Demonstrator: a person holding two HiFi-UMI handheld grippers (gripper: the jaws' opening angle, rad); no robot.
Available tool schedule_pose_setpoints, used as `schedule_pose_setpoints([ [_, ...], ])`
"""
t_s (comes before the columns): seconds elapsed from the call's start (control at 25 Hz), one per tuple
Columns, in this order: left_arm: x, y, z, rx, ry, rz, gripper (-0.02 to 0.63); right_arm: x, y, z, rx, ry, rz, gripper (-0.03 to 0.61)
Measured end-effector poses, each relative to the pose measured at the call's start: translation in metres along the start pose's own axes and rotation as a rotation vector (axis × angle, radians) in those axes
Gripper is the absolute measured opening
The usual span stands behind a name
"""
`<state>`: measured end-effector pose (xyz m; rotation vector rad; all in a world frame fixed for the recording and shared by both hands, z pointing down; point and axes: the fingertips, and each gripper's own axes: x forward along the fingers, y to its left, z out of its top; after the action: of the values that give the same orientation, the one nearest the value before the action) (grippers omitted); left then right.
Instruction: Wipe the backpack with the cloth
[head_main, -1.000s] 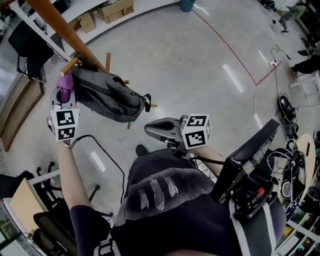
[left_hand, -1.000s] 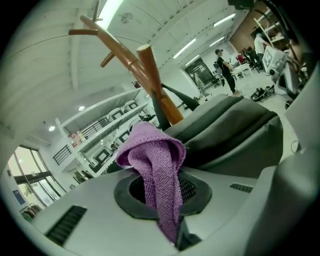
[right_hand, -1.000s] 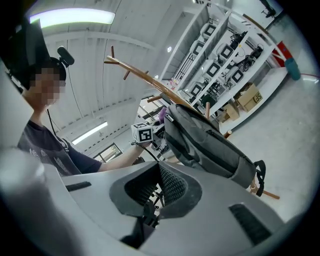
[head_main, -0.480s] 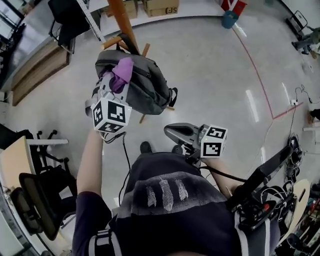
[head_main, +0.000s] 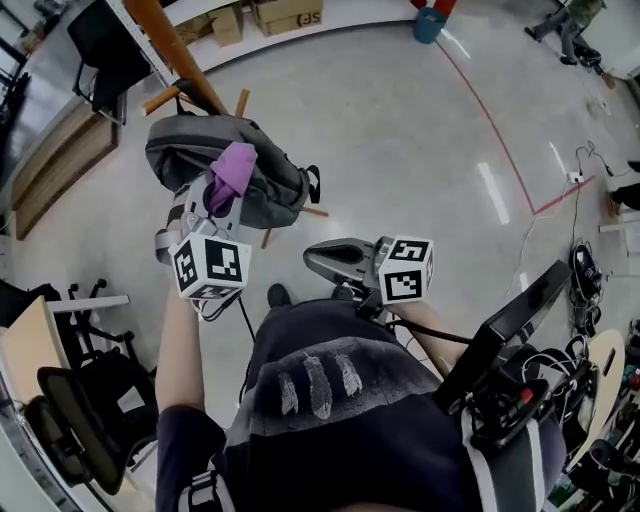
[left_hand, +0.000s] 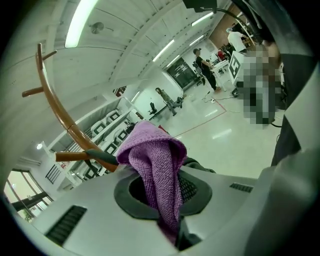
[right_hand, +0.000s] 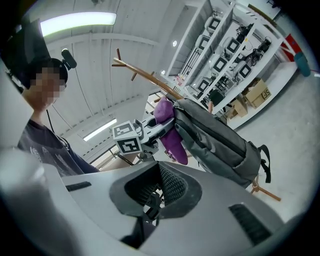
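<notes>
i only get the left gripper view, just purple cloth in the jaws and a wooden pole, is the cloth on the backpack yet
observer: yes. The head view shows the cloth lying against the upper side of the grey backpack.
operator: is the bag on the floor or hanging
observer: hanging. Its strap is hooked on a peg of the wooden rack, and it is off the floor.
operator: where's my right gripper
observer: the right gripper is held apart from the backpack, with nothing in it.
</notes>
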<state>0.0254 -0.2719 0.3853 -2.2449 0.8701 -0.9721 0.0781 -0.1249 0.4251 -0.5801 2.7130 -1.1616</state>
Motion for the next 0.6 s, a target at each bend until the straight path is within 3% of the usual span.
schedule_pose_setpoints([
  [0.2, -0.004, -0.015, 0.009, 0.105, 0.07, 0.053, 0.049, -0.016, 0.003, 0.0, 0.003, -0.001, 0.028, -0.008],
  [0.32, -0.006, -0.035, 0.02, 0.123, 0.091, 0.028, 0.049, -0.033, 0.003, -0.002, 0.013, -0.004, 0.032, -0.008],
  [0.44, -0.005, -0.057, 0.028, 0.076, 0.094, -0.011, 0.049, -0.045, 0.005, -0.004, 0.015, -0.003, 0.045, -0.008],
  [0.6, -0.011, -0.054, 0.018, -0.069, 0.095, 0.017, 0.049, -0.047, 0.007, -0.009, 0.011, 0.016, 0.059, -0.008],
])
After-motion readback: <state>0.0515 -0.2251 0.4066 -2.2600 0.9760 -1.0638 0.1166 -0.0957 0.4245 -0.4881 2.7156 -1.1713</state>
